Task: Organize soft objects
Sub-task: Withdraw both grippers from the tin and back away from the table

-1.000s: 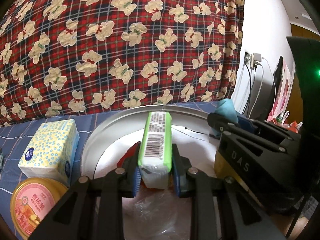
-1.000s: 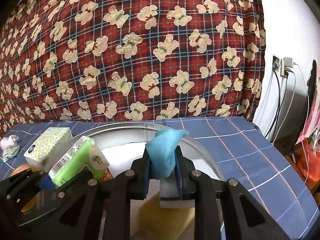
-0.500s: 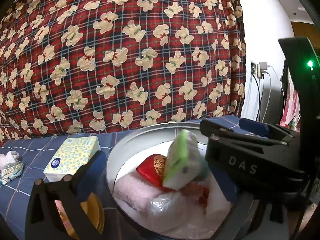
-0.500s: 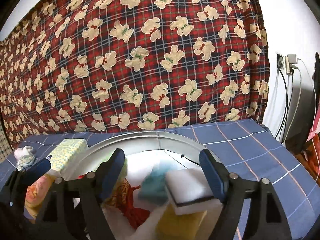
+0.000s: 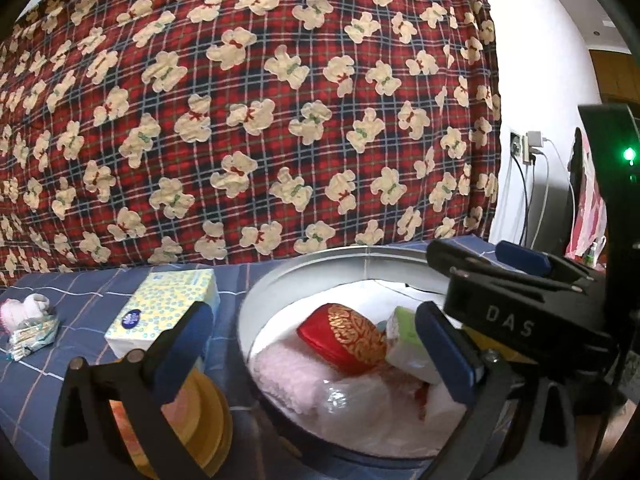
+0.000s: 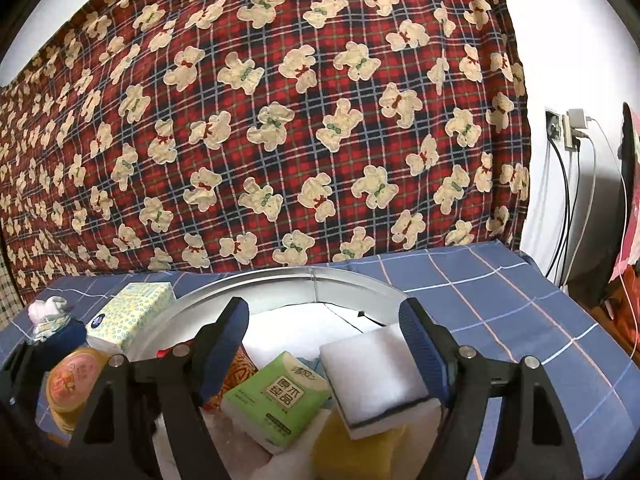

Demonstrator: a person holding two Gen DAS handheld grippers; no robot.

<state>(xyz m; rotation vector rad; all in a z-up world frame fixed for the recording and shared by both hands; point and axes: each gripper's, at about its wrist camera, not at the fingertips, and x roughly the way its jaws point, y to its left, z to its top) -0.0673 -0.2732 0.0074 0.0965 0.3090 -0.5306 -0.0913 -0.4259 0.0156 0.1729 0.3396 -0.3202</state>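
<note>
A round metal basin holds soft things: a red embroidered pouch, a pink towel, a clear plastic bag and a green tissue pack. My left gripper stands wide open over the basin's left rim with nothing between its pads. My right gripper is open above the green tissue pack, a white sponge, a yellow sponge and a sliver of blue cloth. It touches none of them.
On the blue checked cloth left of the basin stand a yellow-dotted tissue box and a pink-lidded can. Rolled socks lie further left. A red bear-print blanket rises behind. Cables hang at the right wall.
Both grippers opened. The green tissue pack dropped from the left one and the blue cloth from the right one, and both now lie in the basin. The left gripper swung leftward.
</note>
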